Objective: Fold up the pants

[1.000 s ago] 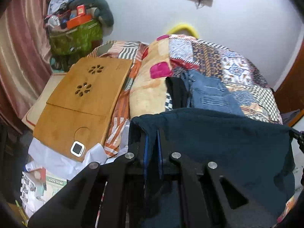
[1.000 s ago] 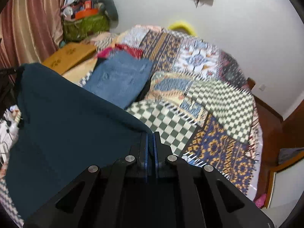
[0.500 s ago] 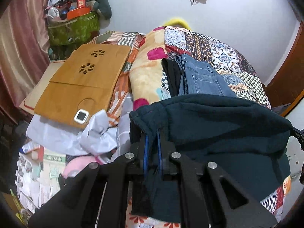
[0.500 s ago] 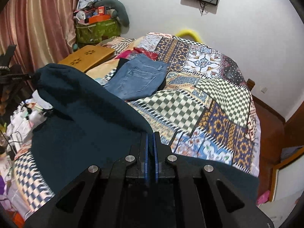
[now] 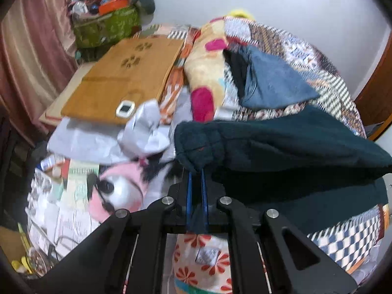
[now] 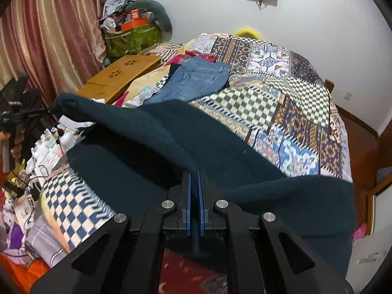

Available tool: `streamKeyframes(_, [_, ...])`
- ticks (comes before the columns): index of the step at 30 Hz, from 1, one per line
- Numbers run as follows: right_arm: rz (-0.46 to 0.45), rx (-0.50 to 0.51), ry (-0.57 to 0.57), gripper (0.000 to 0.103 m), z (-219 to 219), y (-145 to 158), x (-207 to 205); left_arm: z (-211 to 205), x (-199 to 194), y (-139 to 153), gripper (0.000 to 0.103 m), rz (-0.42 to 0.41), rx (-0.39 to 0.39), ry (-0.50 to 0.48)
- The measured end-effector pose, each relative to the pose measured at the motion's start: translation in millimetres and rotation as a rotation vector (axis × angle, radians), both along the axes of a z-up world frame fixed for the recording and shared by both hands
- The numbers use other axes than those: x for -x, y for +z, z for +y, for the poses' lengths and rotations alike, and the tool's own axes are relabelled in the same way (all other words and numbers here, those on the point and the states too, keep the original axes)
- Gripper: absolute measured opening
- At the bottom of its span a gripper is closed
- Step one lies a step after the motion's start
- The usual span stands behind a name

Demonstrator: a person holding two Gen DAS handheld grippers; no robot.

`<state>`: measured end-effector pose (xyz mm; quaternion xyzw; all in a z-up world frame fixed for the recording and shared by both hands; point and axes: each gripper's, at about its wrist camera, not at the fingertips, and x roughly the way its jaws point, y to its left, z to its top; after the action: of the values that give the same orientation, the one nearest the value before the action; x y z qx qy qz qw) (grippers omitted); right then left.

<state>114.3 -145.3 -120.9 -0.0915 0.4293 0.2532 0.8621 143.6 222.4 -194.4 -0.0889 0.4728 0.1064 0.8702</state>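
Observation:
Dark teal pants [image 5: 294, 152] hang stretched between my two grippers above the patchwork bedspread [image 6: 281, 93]. My left gripper [image 5: 196, 174] is shut on one bunched corner of the pants, seen low in the middle of the left wrist view. My right gripper [image 6: 194, 172] is shut on the opposite corner of the pants [image 6: 156, 142]. The cloth sags between them and drapes over the near side of the bed. In the right wrist view the left gripper [image 6: 52, 109] shows far left, held by a person's hand [image 6: 12, 144].
Folded blue jeans [image 6: 196, 80] lie on the bed beyond the teal pants. A wooden lap tray [image 5: 122, 78] and a floral pillow [image 5: 208, 68] sit at the bed's left side. Clutter covers the floor at left. A green bag [image 6: 132, 39] stands by the curtain.
Both grippers have drawn back toward the near side of the bed with the teal pants. More bedspread, the jeans and the floor clutter now show, and the cloth hangs lower.

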Motion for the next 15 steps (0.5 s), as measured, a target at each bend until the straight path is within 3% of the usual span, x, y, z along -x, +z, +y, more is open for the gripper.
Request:
streamKeyframes(2, [0.007,0.0,-0.004,0.004,-0.3,-3.8,4.7,1.4,6.8,-9.1,0.0,0.019,-0.027,0.016])
streamKeyframes(6, [0.045,-0.004,-0.012,0.005,1.0,-16.8,12.3,10.7,20.0,-20.3,0.0,0.039,0.013,0.033])
streamKeyframes(11, [0.073,-0.003,-0.026,0.01,-1.1,-24.8,20.5,2.4,20.6,-12.2,0.0,0.03,0.018,0.013])
streamKeyframes(14, [0.076,-0.002,-0.04,0.018,-8.5,-20.1,24.0,-10.7,13.1,-0.5,0.003,0.013,0.001,-0.015])
streamKeyframes(15, [0.074,0.0,-0.045,0.025,-11.0,-18.5,25.3,-15.4,8.8,3.0,0.008,0.01,-0.002,-0.025])
